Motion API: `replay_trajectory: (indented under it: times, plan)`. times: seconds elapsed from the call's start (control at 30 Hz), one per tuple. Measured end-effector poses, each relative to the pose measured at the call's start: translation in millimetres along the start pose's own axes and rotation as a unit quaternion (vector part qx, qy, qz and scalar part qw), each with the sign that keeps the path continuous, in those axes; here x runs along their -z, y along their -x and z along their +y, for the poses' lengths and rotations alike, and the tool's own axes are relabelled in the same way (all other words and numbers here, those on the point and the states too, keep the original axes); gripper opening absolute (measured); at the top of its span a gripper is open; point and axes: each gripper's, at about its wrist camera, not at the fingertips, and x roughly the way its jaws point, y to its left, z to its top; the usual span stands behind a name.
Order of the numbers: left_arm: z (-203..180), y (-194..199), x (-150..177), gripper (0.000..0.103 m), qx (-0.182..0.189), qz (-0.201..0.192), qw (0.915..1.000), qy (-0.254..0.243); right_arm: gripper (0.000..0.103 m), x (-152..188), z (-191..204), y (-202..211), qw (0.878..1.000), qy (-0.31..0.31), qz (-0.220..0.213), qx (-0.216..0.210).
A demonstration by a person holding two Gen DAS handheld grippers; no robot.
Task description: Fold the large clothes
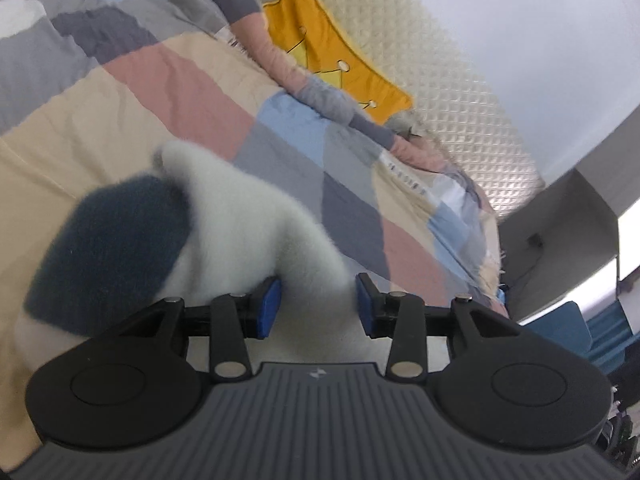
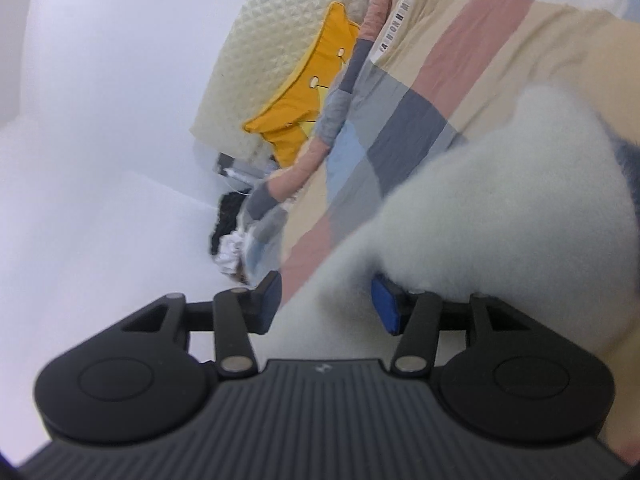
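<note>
**Fleece garment bunched between 2 half-open grippers over the bed**

The fluffy white garment [image 1: 248,216], with a dark blue patch [image 1: 112,240] on it, hangs over the patchwork quilt [image 1: 168,92] of the bed, bunched into a soft mound rather than spread flat. In the left wrist view the left gripper [image 1: 318,306] has white fleece lying in the gap between its blue pads, and the bulk of the cloth rises up and to the left of them. The jaws stand partly apart; the left pad seems to touch the fleece, while the right pad shows a sliver of clearance, so I cannot tell whether this is a real grip.

In the right wrist view the right gripper [image 2: 326,304] also has fleece passing between its parted jaws, with the mass of the garment swelling up and to the right. The cloth touches the right pad, the left pad stands clear of it, and a firm hold is not shown.

So the garment lies between the 2 hands, neither clearly nearer. Its long axis probably runs from one gripper to the other, though the bunching and blur hide the hem and sleeves. A yellow cushion [image 1: 336,52] rests against the padded headboard [image 1: 460,92] beyond.
</note>
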Motion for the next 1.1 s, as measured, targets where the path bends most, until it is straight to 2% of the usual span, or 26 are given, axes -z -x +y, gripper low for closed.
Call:
replay_trajectory:
  times: [0.13, 0.33, 0.43, 0.57, 0.7, 0.87, 1.03, 1.1]
  plan:
    - [-0.8, -44.6, -11.3, 0.045, -0.037, 0.009, 0.9981, -0.048, 0.050, -12.1, -11.3, -27.6, 1.000, 0.024, 0.007, 0.004]
    - [1.1, -93.8, -21.1, 0.046, -0.059, 0.011, 0.9936, -0.096, 0.050, -32.3, -28.4, -59.2, 1.000, 0.025, 0.011, 0.011]
    - [3.3, -109.2, -16.0, 0.046, -0.066, -0.001, 0.9908, -0.118, 0.049, -37.6, -32.4, -72.5, 0.999, 0.039, 0.012, 0.027]
    - [6.9, -121.7, -9.7, 0.046, -0.071, -0.017, 0.9887, -0.131, 0.049, -38.3, -31.6, -88.8, 0.995, 0.090, 0.018, 0.046]
    - [12.1, -123.1, -11.6, 0.046, -0.060, -0.017, 0.9904, -0.123, 0.048, -36.3, -31.1, -92.3, 0.993, 0.106, 0.004, 0.055]
    - [8.9, -117.8, -10.0, 0.046, -0.060, -0.019, 0.9881, -0.141, 0.050, -26.5, -17.3, -87.3, 0.985, 0.155, -0.004, 0.071]
    - [2.6, -92.2, -5.1, 0.046, -0.059, -0.024, 0.9867, -0.150, 0.050, -20.9, -7.4, -65.8, 0.982, 0.172, -0.010, 0.081]
    - [-3.1, -79.0, -4.6, 0.046, -0.064, -0.026, 0.9836, -0.167, 0.050, -15.9, -1.7, -53.6, 0.978, 0.187, -0.018, 0.096]
